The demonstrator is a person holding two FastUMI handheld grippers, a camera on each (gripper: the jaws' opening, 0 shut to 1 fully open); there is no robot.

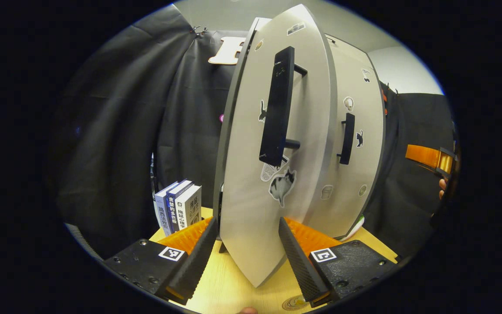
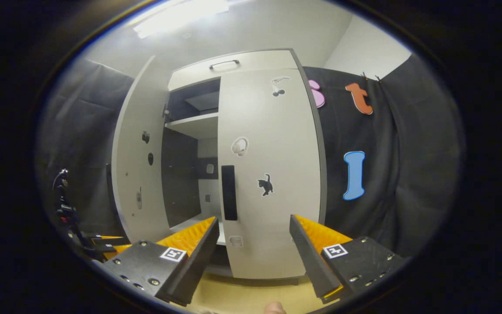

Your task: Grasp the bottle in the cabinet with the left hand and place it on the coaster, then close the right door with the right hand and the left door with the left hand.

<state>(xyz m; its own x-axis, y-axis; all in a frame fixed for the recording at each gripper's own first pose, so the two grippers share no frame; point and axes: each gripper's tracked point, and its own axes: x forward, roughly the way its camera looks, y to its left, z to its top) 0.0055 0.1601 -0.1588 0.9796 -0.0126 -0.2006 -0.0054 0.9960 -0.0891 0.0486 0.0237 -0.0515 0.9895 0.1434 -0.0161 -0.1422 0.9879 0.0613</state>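
The left gripper hangs low over the wooden surface, jaws spread wide with nothing between the fingers. The lower edge of the left door stands just ahead of the gap. That door is seen almost edge-on, half swung, its black handle at 12 o'clock from the gripper. Cat stickers dot its face. At 2 o'clock lies the right door, with its own short handle. A row of books stands upright on the surface at 10 o'clock, beside the cabinet. Part of a round coaster shows at the bottom edge, near the right finger; whether the bottle stands on it cannot be told. The other gripper and fingers of a hand show at 3 o'clock, well apart.

In the right gripper view, the right gripper also has its jaws wide apart and holds nothing. It faces the cabinet from a little way off. The right door lies flat across the front, closed. The left door at 10 o'clock stands open, showing a shelf and a dark interior.
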